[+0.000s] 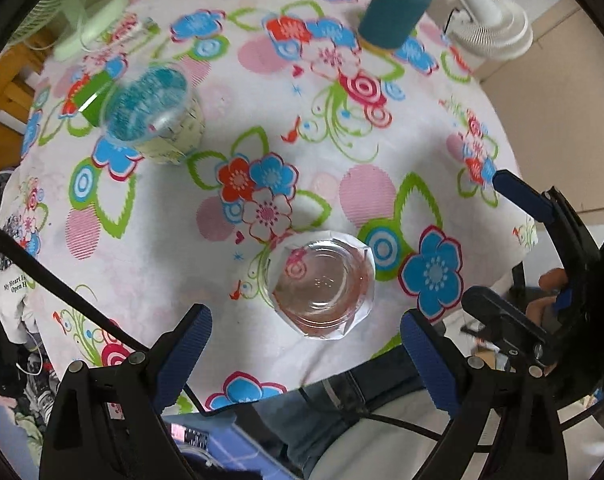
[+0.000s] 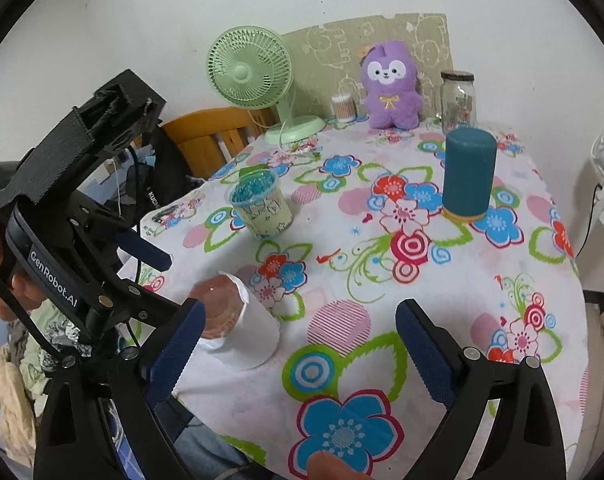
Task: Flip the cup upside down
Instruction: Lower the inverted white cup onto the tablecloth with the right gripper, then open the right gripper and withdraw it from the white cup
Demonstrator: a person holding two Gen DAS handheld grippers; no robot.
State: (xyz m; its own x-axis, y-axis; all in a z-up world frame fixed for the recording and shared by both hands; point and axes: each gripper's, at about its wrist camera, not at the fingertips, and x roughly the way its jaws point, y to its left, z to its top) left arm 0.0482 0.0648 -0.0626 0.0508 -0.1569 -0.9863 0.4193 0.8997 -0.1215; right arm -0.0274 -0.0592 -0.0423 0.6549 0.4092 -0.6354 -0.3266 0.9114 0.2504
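Note:
A clear glass cup in a white sleeve (image 1: 321, 286) stands upright, mouth up, on the flowered tablecloth near the table's front edge. It also shows in the right wrist view (image 2: 238, 320), at the lower left. My left gripper (image 1: 305, 356) is open and hovers just above and in front of the cup, fingers apart, touching nothing. My right gripper (image 2: 298, 352) is open and empty, with the cup just beyond its left finger (image 2: 178, 348). The left gripper's body shows at the left of the right wrist view (image 2: 74, 240).
A pale green cup with a blue-tinted lid (image 1: 158, 114) (image 2: 262, 208) and a teal cylinder (image 1: 393, 12) (image 2: 467, 174) stand further back. A green fan (image 2: 254, 80), purple plush (image 2: 389, 84), glass jar (image 2: 457, 100) and cotton-swab tub (image 2: 343, 108) line the far edge. A white fan (image 1: 489, 20) stands off the table to the right.

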